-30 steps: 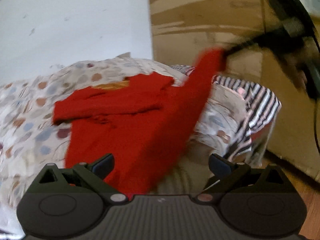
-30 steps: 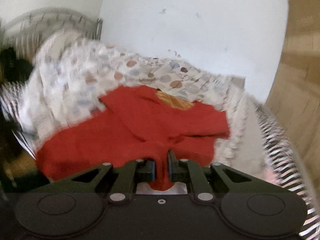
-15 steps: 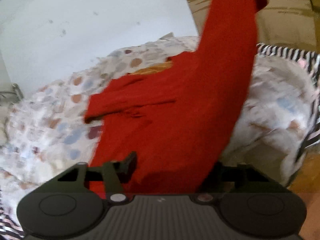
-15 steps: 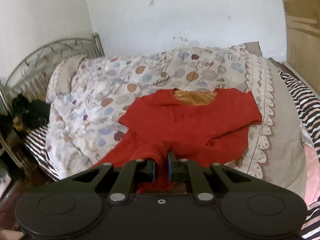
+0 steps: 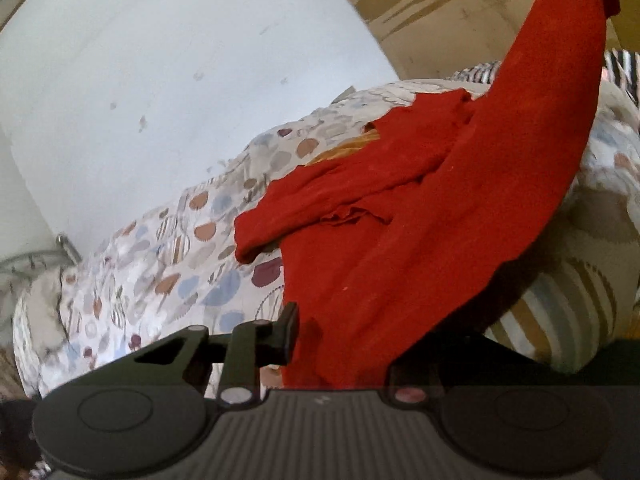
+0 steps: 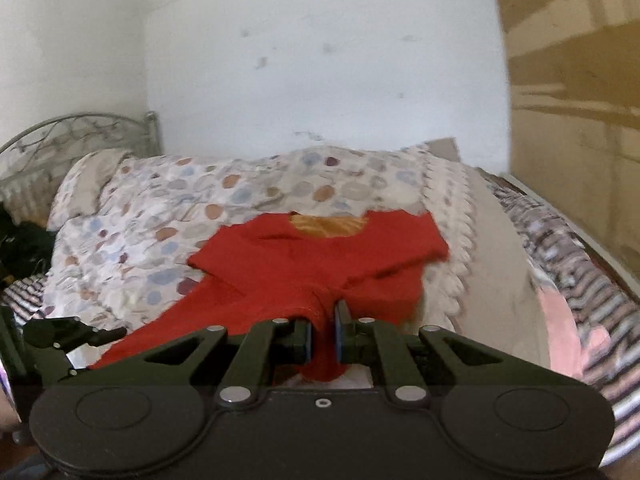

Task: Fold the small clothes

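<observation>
Since a second ago the right gripper (image 6: 322, 334) had swung its hem corner up from bed level to high on the right of the left wrist view, and the left gripper (image 5: 344, 344) had closed in until red cloth filled its mouth.

The shirt (image 6: 316, 264) lay on the spotted duvet (image 6: 160, 216), collar and shoulders flat at the far end, gold lining showing at the neck. The near hem was off the bed. One corner ran up in a taut red band to the top right of the left wrist view. That lift looked meant to pull the cloth straight before a fold; a slack hem would not crease clean.

Right gripper: jaws nearly together, a narrow tongue of red fabric pinched between the blue pads, the spare end hanging below. It pointed level along the shirt toward the collar.

Left gripper: tilted, the view rolled so the wall slanted. One finger (image 5: 290, 330) stood clear at the shirt's left edge; the other was buried under the cloth. Wide apart, by that finger's place, and cloth sat in the gap, but whether it gripped anything could not be told. It sat low at the other hem corner, likely lining up for its own hold.

A striped blanket (image 6: 592, 280) lay over the bed's right edge.
</observation>
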{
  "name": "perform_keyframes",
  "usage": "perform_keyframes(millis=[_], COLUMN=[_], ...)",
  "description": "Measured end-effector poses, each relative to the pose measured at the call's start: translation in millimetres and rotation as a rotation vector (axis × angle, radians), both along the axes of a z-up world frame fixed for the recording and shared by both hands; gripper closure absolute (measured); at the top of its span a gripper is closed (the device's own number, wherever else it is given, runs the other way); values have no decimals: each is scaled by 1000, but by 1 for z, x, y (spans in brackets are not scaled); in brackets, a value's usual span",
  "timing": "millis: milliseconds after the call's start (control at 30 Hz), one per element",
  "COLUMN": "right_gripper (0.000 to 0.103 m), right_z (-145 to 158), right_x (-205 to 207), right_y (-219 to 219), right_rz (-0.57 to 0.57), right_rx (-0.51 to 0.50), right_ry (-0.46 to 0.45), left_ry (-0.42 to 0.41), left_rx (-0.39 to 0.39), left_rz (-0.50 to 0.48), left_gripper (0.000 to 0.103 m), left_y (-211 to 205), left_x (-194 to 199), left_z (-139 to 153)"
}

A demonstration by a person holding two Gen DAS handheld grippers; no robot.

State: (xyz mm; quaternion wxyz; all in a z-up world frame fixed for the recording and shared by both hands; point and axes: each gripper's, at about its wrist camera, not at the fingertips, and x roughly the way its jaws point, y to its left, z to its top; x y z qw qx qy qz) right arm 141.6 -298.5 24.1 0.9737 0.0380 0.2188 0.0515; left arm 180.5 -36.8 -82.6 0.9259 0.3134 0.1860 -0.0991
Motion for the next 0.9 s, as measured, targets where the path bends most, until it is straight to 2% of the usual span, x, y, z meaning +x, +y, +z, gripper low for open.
perform_keyframes(millis=[67, 133, 333, 533, 700, 767, 833, 900], right_gripper=[94, 94, 95, 95, 95, 95, 95, 95], right_z=[-7, -13, -11, 19, 51, 62, 66, 67], right_x=[-8, -17, -44, -82, -120, -135, -143, -142], right_y=[-3, -4, -4, -2, -2, 2, 6, 2], right_rz=[-44, -89, -136, -109, -74, -81, -114, -145], right_rx=[13, 11, -27, -76, -98, -144, -183, -161], right_ry=[-6, -34, -136, -249, -282, -329, -361, -362], left_ry=[-14, -49, -176, -276, -282, -287, -263, -212], left_rx=[-7, -65, -127, -112, -104, -105, -100, -114], left_rz=[-11, -27, -72, -123, -180, -208, -234, -250], left_gripper=[97, 98, 99, 99, 98, 98, 98, 98], left_y=[1, 6, 15, 24, 27, 25, 21, 19], left_x=[-5, -16, -41, -80, -134, -152, -158, -155], left_z=[1, 11, 53, 95, 138, 151, 161, 166])
